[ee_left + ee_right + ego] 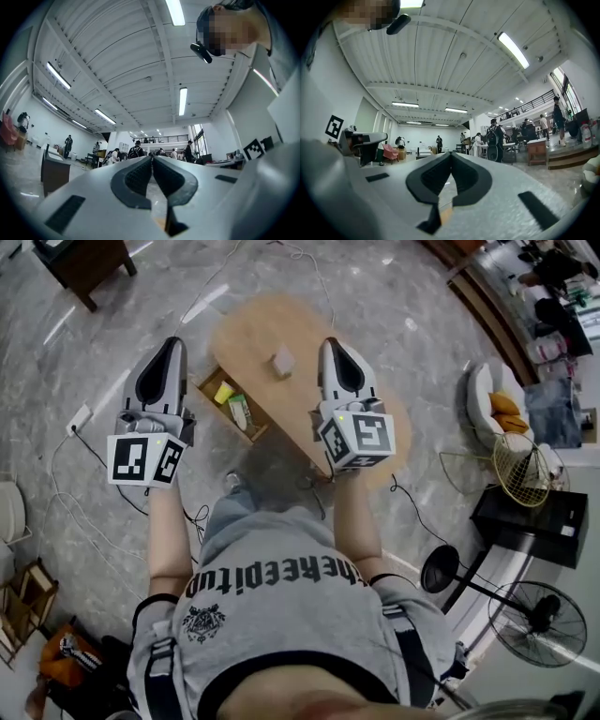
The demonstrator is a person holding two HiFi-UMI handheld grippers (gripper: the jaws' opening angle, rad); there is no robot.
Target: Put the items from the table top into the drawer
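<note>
Drawer (204, 381) stands pulled out from the long side of the oval wooden table (272, 315), open toward the lower left of the head view. Its long axis runs parallel to that table edge, from upper left to lower right. Inside it lie 2 things: a yellow item (223, 392) toward the upper end and, just beside it, a green-and-white item (240, 412) whose long axis follows the drawer's. On the table top sits 1 small pale boxy item (282, 361), near the middle of the wood and apart from both grippers; it is too blurred to tell which way it faces. The left gripper (172, 342) shows over the floor just left of the drawer, pointing away from the person. In the left gripper view its 2 jaws meet at the tips, closed on nothing, with the hall and ceiling beyond. The right gripper (332, 341) shows over the right part of the table, pointing the same way. Its 2 jaws are likewise pressed together and hold nothing.
</note>
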